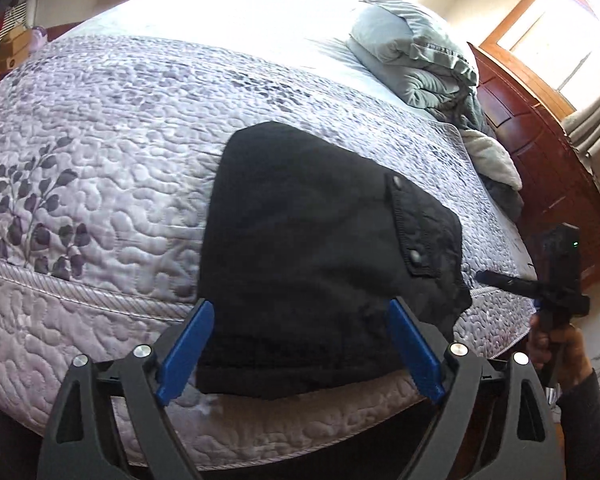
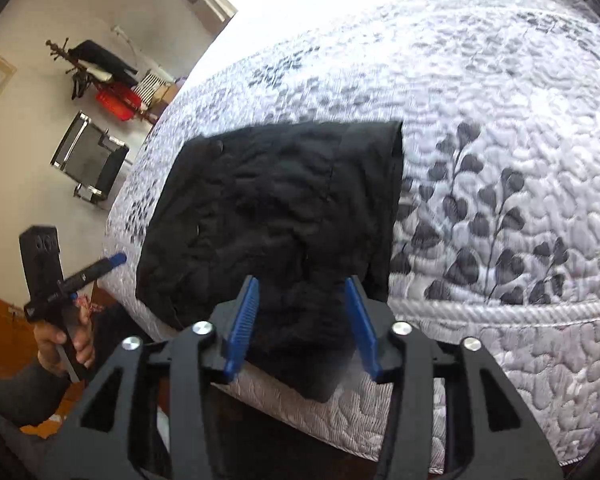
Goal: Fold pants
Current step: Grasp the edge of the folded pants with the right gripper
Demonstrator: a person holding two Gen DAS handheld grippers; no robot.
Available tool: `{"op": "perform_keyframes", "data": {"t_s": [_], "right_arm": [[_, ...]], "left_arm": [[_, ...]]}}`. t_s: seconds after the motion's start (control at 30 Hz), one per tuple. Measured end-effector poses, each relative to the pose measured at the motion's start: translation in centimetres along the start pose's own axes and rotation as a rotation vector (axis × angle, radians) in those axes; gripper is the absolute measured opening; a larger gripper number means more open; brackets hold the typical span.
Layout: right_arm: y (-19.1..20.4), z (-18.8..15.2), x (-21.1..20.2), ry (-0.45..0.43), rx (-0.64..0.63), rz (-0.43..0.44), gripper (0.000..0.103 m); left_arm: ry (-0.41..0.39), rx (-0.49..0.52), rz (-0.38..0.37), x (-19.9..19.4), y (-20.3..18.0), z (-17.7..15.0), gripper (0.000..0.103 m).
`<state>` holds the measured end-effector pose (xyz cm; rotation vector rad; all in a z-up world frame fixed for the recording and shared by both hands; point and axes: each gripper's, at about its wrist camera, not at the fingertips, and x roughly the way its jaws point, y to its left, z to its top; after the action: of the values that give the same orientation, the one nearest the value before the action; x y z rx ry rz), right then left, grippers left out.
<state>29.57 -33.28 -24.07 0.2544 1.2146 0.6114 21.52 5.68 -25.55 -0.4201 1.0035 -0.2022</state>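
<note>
While the folded black pants [image 1: 320,220] lie flat on the quilted bedspread [image 1: 100,152] near the bed's front edge, the left gripper [image 1: 300,308] hangs over their near hem with blue pads spread wide, grasping nothing. Right of it, the right gripper [image 2: 304,284] hovers part-open, pads clear of the cloth.
</note>
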Motion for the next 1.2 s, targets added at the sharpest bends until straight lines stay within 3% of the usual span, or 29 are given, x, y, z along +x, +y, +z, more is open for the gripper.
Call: {"op": "perform_keyframes", "data": {"t_s": [0.03, 0.07, 0.13, 0.2, 0.27, 0.3, 0.33, 0.37, 0.53, 0.6, 0.67, 0.7, 0.73, 0.8, 0.93, 1.0, 1.03, 1.07, 1.2], "right_arm": [[-0.1, 1.3, -0.3, -0.027, 0.029, -0.026, 0.059], [-0.4, 2.4, -0.4, -0.046, 0.066, -0.056, 0.075], [-1.7, 4.5, 0.3, -0.076, 0.159, -0.056, 0.089], [-3.7, 5.8, 2.2, -0.052, 0.274, 0.001, 0.089], [-4.7, 6.5, 4.0, -0.03, 0.329, 0.038, 0.083], [-4.8, 6.7, 4.9, -0.013, 0.328, 0.037, 0.069], [-4.8, 6.7, 5.8, 0.009, 0.328, 0.037, 0.028], [-5.1, 6.7, 6.4, 0.024, 0.34, 0.052, 0.016], [-6.8, 4.9, 6.1, -0.045, 0.447, 0.108, 0.01], [-7.6, 4.4, 6.7, -0.04, 0.488, 0.107, 0.016], [-7.5, 4.1, 6.2, -0.051, 0.501, 0.106, 0.035], [-7.3, 3.7, 5.3, -0.066, 0.493, 0.097, 0.053], [-7.1, 3.1, 4.4, -0.078, 0.489, 0.085, 0.064], [-6.3, 1.0, 3.0, -0.084, 0.48, 0.057, 0.067], [-5.4, -3.3, 2.5, -0.062, 0.503, 0.101, 0.07], [-4.8, -4.4, 2.9, -0.06, 0.487, 0.109, 0.045], [-4.7, -4.8, 3.2, -0.057, 0.491, 0.113, 0.027], [-4.9, -5.1, 3.3, -0.06, 0.496, 0.095, 0.02], [-5.2, -6.5, 2.3, -0.11, 0.549, 0.118, 0.01]], "left_arm": [[-0.001, -0.019, 0.012, 0.1, 0.8, 0.1, 0.089], [0.003, -0.041, 0.013, 0.2, 1.5, 0.3, 0.089], [0.009, -0.083, 0.0, 0.2, 2.7, 0.3, 0.089], [0.003, -0.095, -0.002, -0.2, 3.4, 0.3, 0.089], [-0.002, -0.082, 0.004, -0.6, 3.8, 0.0, 0.089], [-0.003, -0.075, 0.007, -0.8, 4.0, 0.0, 0.09], [-0.004, -0.07, 0.012, -1.0, 4.3, -0.1, 0.09], [-0.004, -0.07, 0.019, -1.0, 4.7, -0.1, 0.09], [0.002, -0.107, 0.018, -0.7, 6.5, 0.6, 0.09], [0.009, -0.105, 0.013, -0.3, 6.6, 1.1, 0.09], [0.016, -0.086, 0.006, 0.0, 6.3, 1.6, 0.09], [0.023, -0.076, 0.003, 0.2, 6.2, 1.8, 0.091], [0.029, -0.071, 0.001, 0.3, 6.2, 2.1, 0.092], [0.043, -0.071, -0.007, 0.8, 6.3, 2.5, 0.094], [0.07, -0.086, -0.017, 2.1, 6.7, 2.7, 0.094], [0.088, -0.089, -0.018, 2.8, 6.7, 2.5, 0.094], [0.094, -0.091, -0.017, 3.1, 6.6, 2.4, 0.094], [0.098, -0.094, -0.023, 3.2, 6.6, 2.2, 0.094], [0.09, -0.113, -0.032, 2.9, 6.8, 1.9, 0.094]]}}
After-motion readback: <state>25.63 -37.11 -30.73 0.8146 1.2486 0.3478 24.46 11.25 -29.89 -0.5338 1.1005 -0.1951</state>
